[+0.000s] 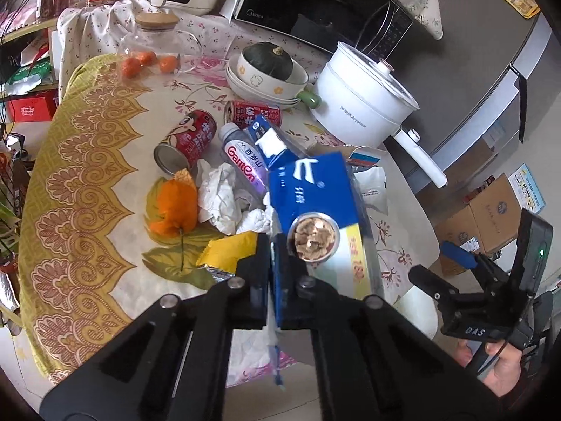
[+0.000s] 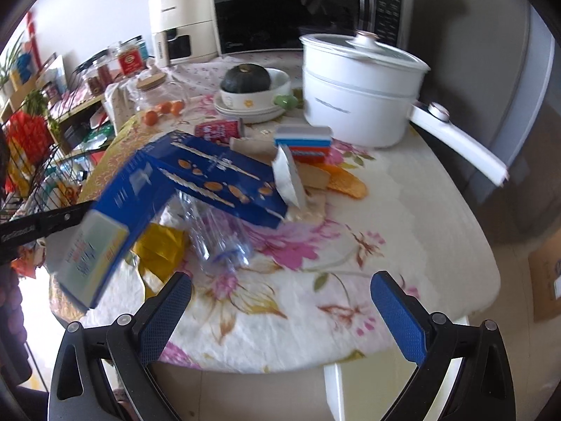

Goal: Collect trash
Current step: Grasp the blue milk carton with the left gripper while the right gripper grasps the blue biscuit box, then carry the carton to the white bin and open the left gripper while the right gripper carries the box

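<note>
My left gripper [image 1: 272, 263] is shut on the edge of a blue carton [image 1: 315, 196] and holds it above the table; the carton also shows at the left of the right wrist view [image 2: 115, 207]. A second blue box [image 2: 224, 179] lies on the table. Around it lie two red cans [image 1: 191, 137], a clear plastic bottle [image 1: 242, 161], crumpled tissues [image 1: 221, 200], orange peel [image 1: 175, 207] and a yellow wrapper [image 1: 228, 251]. My right gripper [image 2: 280, 312] is open and empty over the table's near edge, and shows in the left wrist view [image 1: 452, 263].
A white electric pot [image 1: 364, 98] with a long handle stands at the right back. Stacked bowls with a green squash [image 1: 268, 66], a glass jar [image 1: 154, 45], a microwave [image 1: 315, 3] and an air fryer stand behind. Cardboard boxes [image 1: 487, 217] stand on the floor to the right.
</note>
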### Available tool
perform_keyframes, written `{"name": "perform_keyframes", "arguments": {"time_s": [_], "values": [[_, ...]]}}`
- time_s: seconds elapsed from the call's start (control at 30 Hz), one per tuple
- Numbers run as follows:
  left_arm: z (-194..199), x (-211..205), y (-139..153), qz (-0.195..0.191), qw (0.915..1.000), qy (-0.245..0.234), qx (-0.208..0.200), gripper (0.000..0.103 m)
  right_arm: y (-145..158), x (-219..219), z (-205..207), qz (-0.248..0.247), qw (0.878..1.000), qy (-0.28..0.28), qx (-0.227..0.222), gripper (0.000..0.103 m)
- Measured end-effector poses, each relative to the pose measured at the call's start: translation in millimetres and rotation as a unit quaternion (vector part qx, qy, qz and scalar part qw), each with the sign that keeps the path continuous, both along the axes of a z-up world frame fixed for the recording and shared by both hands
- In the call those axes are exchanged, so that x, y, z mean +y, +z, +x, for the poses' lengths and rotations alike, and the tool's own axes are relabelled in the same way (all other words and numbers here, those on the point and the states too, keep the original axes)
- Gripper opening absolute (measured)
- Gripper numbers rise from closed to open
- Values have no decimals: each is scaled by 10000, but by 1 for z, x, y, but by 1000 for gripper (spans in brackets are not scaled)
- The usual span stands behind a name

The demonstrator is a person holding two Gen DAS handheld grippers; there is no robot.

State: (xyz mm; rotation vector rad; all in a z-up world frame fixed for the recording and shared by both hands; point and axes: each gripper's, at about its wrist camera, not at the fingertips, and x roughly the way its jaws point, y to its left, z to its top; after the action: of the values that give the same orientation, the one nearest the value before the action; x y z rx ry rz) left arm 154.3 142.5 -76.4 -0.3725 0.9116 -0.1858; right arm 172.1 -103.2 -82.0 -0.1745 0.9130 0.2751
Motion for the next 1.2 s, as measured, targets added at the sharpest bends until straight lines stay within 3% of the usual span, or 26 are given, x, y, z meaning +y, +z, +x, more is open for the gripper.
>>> {"name": "perform_keyframes", "arguments": {"time_s": [0.3, 0.47, 0.73, 0.9, 1.07, 1.2], "values": [[-17, 47, 21, 566, 9960, 568, -402, 3, -16, 75, 32, -816, 9938, 720, -209, 88], [-20, 68, 17, 536, 9950, 772, -341, 3, -30, 107, 52, -970, 9911, 847, -328, 82], [-22, 66, 12, 531, 9957, 702, -300, 3, -49, 136, 68, -1580, 9822, 724, -710, 46], [-23, 64, 15, 447, 9962, 667, -346, 3, -23, 132, 56, -1732, 9741, 680, -1282, 26], [-25, 58, 17, 325, 9970, 608, -362, 3, 21, 115, 46, -1620, 9712, 519, -1668, 24], [-26, 49, 18, 251, 9977, 520, -363, 3, 53, 90, 32, -1160, 9778, 362, -1706, 24]]}}
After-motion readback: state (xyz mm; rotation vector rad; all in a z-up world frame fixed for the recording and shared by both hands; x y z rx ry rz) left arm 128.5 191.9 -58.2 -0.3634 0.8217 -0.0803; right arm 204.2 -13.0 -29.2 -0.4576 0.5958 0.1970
